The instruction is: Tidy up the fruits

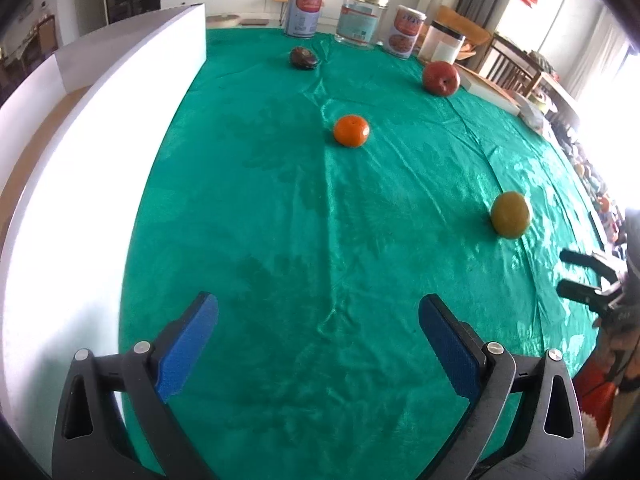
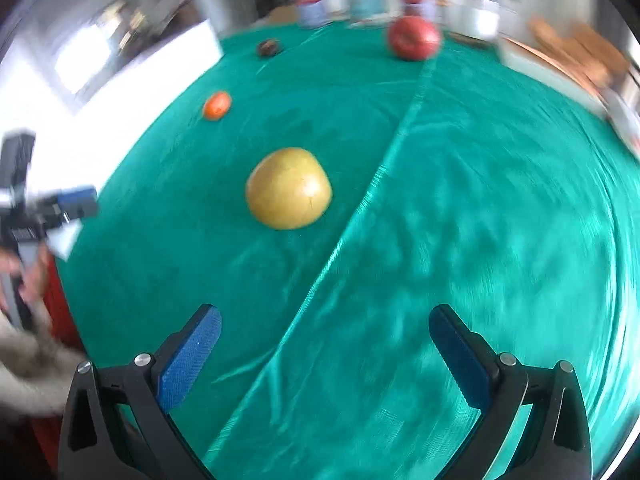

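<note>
Four fruits lie apart on a green tablecloth [image 1: 300, 240]. In the left wrist view I see an orange tangerine [image 1: 351, 131] at centre, a yellow-green fruit [image 1: 511, 214] to the right, a red apple [image 1: 441, 78] far right and a dark fruit [image 1: 304, 57] at the back. My left gripper [image 1: 318, 320] is open and empty above the cloth's near part. The right gripper [image 1: 576, 276] shows at the right edge. In the blurred right wrist view my right gripper [image 2: 324, 336] is open and empty, short of the yellow-green fruit [image 2: 289, 188]. The tangerine [image 2: 217, 105], apple [image 2: 414, 38] and dark fruit [image 2: 269, 47] lie beyond.
A white box wall [image 1: 132, 92] runs along the cloth's left side. Several tins and jars [image 1: 362, 18] stand at the back edge. A flat white box [image 1: 492, 92] lies at the far right. The left gripper [image 2: 76, 200] shows at the right wrist view's left edge.
</note>
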The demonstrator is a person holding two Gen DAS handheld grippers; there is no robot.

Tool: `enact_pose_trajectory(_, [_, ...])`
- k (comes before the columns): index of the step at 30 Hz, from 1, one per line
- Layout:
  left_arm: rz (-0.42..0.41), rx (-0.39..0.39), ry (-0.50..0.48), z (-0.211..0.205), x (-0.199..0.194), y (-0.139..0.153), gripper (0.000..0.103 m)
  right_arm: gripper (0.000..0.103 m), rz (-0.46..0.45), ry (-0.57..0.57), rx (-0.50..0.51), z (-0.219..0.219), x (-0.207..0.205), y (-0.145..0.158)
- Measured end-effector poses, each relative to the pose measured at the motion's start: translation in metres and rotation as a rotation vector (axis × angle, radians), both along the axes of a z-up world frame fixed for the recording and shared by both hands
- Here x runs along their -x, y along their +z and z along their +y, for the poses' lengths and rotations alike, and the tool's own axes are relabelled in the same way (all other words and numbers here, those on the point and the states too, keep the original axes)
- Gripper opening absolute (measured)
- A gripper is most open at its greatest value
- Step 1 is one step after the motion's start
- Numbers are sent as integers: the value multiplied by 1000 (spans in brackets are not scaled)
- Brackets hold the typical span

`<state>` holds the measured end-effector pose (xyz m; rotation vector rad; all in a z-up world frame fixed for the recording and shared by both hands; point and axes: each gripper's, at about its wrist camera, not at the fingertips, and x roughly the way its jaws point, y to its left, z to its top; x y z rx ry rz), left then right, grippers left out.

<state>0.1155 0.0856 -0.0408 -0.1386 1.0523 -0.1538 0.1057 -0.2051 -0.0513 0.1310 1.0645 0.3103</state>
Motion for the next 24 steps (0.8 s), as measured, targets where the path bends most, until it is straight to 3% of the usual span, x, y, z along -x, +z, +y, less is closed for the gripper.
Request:
enact_pose_trajectory(2, [-10, 6, -12, -8, -13, 5, 101, 103, -35, -137, -91, -10, 19, 3])
enact_pose_trajectory(5, [-20, 8, -60, -21, -34, 1, 101, 103, -91, -243, -92, -9, 34, -3])
enact_pose_trajectory(10, [41, -42, -65, -31, -80, -16, 100, 103, 23, -183, -25, 6, 5, -8])
enact_pose_trajectory(15, [115, -2, -61, -30, -115, -1, 100, 102, 171, -219, -262, 0, -55, 10])
enact_pose_trajectory(17, [131, 1, -68, -31, -124, 7, 100, 102, 184, -213, -216, 8, -79, 19])
enact_pose_trajectory(19, [90, -31, -87, -35, -126, 15, 100, 102, 156, -196, -138, 21, -88, 24])
enact_pose_trajectory(24, [-3, -162, -92, -39, -113, 15, 100, 102, 92, -189, -84, 31, -75, 15])
